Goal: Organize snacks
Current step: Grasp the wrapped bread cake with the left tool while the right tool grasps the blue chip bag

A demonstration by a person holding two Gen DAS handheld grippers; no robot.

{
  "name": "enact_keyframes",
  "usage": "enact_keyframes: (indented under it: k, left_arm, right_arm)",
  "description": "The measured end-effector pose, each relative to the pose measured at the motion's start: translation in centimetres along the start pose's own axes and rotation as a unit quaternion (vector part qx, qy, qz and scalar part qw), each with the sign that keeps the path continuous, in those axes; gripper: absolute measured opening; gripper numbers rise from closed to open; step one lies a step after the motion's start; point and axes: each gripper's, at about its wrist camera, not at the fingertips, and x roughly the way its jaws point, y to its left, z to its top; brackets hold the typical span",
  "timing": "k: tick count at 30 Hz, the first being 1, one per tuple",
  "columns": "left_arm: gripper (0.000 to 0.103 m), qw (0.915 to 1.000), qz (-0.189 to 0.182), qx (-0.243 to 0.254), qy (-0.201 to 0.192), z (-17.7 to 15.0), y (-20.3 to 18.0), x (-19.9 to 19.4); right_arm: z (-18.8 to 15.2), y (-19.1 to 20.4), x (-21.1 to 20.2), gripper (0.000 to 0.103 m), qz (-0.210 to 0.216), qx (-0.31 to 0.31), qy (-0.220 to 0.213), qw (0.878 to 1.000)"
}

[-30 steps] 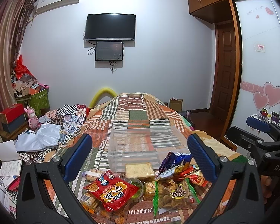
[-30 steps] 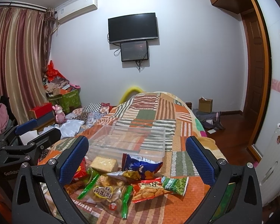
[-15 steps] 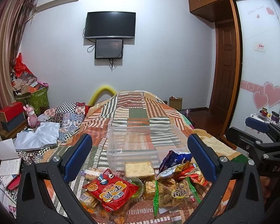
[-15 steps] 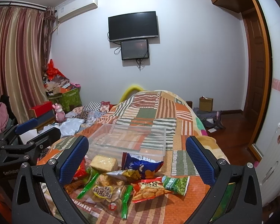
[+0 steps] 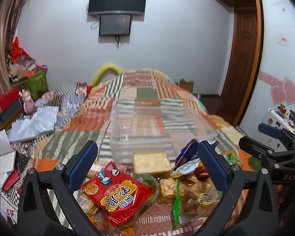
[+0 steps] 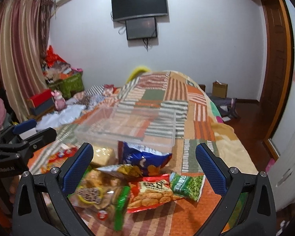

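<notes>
A pile of snack packs lies on the patchwork bedspread in front of a clear plastic box (image 5: 159, 129), which also shows in the right wrist view (image 6: 127, 125). My left gripper (image 5: 147, 166) is open and empty above a red snack bag (image 5: 118, 193) and a wrapped bread slice (image 5: 151, 161). My right gripper (image 6: 144, 167) is open and empty above a blue chip bag (image 6: 143, 157), a red cracker bag (image 6: 151, 192), a green pea bag (image 6: 186, 184) and a clear bag of biscuits (image 6: 96, 192).
The bed (image 5: 147, 94) stretches away toward a wall with a TV (image 5: 118, 0). Clothes, books and boxes clutter the left side (image 5: 29, 122). A wooden door (image 5: 243, 55) and a white cabinet (image 5: 281, 118) stand at the right. The other gripper shows at each view's edge (image 5: 273, 149).
Both grippers have tilted down and moved a little closer to the snack pile. Nothing has been picked up and the jaws stay open.
</notes>
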Motion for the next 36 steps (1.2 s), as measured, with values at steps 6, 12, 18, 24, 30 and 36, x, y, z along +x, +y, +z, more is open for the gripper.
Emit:
enact_keyframes:
  k: [6, 12, 18, 24, 30, 36]
  left_arm:
    - [0.103, 0.9982, -0.004, -0.016, 0.057, -0.7, 1.3, 3.8]
    - [0.088, 0.9931, -0.015, -0.015, 0.115, -1.2, 1.3, 7.5]
    - [0.085, 0.9885, -0.025, -0.011, 0.149, -1.7, 0.7, 10.1]
    - [0.085, 0.983, -0.03, -0.006, 0.181, -2.1, 0.4, 12.4]
    - [0.085, 0.9764, -0.039, -0.025, 0.211, -3.0, 0.8, 13.9]
    - [0.085, 0.9753, -0.045, -0.016, 0.216, -3.4, 0.0, 14.1]
  right_arm:
    - [-0.8, -0.5, 2.5, 0.103, 0.005, -0.006, 0.039, 0.999]
    - [-1.3, -1.7, 4.6, 0.102, 0.027, 0.017, 0.07, 0.997]
    - [-1.8, -2.0, 6.4, 0.093, 0.032, 0.026, 0.101, 0.994]
    - [-1.7, -2.6, 8.1, 0.094, 0.049, 0.047, 0.126, 0.99]
    - [-1.8, -2.5, 9.8, 0.094, 0.064, 0.063, 0.156, 0.984]
    - [-1.5, -2.4, 10.7, 0.094, 0.067, 0.06, 0.176, 0.98]
